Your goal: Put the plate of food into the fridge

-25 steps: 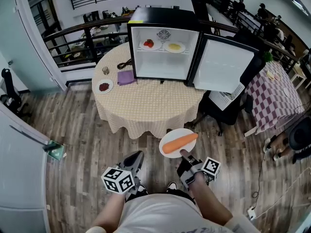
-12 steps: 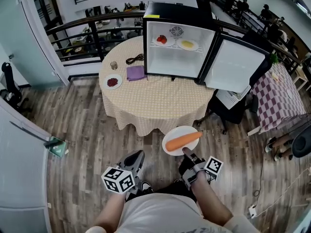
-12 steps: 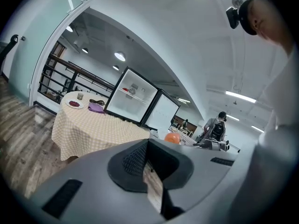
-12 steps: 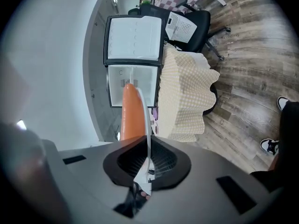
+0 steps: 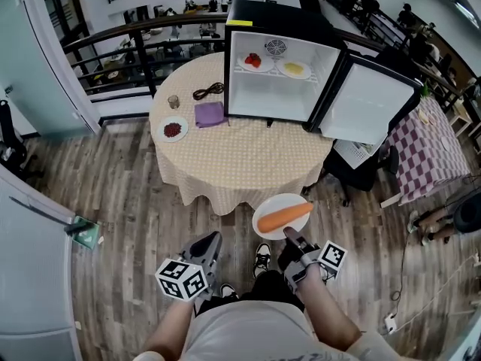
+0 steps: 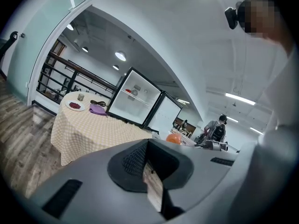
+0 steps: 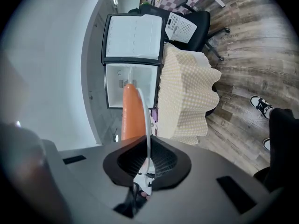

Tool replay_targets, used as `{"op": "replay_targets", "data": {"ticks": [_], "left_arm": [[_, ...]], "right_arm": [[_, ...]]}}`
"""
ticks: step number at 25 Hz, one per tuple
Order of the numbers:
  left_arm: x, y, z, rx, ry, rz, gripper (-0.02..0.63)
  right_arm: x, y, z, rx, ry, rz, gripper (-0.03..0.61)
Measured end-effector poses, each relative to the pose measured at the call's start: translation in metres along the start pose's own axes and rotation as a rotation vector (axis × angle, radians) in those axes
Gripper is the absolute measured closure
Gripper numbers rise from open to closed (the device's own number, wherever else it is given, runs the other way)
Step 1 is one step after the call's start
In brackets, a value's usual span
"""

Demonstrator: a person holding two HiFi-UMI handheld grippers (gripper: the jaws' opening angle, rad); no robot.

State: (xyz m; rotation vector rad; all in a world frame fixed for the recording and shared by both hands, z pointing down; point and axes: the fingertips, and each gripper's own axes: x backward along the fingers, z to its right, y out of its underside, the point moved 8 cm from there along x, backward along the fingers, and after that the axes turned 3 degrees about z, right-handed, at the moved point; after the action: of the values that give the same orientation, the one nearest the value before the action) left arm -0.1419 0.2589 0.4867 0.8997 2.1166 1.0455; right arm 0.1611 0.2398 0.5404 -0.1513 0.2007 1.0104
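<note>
A white plate (image 5: 272, 224) with a whole carrot (image 5: 285, 216) on it hangs level above the wood floor, short of the round table (image 5: 233, 156). My right gripper (image 5: 290, 236) is shut on the plate's near rim. In the right gripper view the plate (image 7: 149, 118) shows edge-on between the closed jaws of the right gripper (image 7: 148, 160), with the carrot (image 7: 131, 111) to its left. The small black fridge (image 5: 279, 21) stands on the table with its door (image 5: 372, 100) swung open to the right. My left gripper (image 5: 207, 247) is shut, empty, low at the left.
The fridge's upper shelf holds a plate with red food (image 5: 254, 61) and one with yellow food (image 5: 293, 69). A dish of red food (image 5: 173, 129), a purple cloth (image 5: 210, 113), a cup (image 5: 173, 101) and a cable (image 5: 208, 91) lie on the table. A black chair (image 5: 353, 171) stands under the door.
The table and fridge have shifted slightly in view as the person steps towards them; a shoe now shows below. The plate stays in the right gripper's hold.
</note>
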Motion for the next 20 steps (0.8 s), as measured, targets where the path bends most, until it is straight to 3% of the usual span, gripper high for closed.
{"op": "replay_targets", "data": {"ticks": [10,20], "left_arm": [[-0.065,-0.029,-0.018,-0.021,0.012,-0.024,0.611],[-0.142,-0.061,-0.026,-0.018,-0.031,-0.024,0.611]], "right_arm": [[-0.052,-0.043,-0.008,-0.014,-0.002,-0.008,0.545],[-0.109,-0.109,-0.025,-0.027,0.008,-0.053,0.545]]}}
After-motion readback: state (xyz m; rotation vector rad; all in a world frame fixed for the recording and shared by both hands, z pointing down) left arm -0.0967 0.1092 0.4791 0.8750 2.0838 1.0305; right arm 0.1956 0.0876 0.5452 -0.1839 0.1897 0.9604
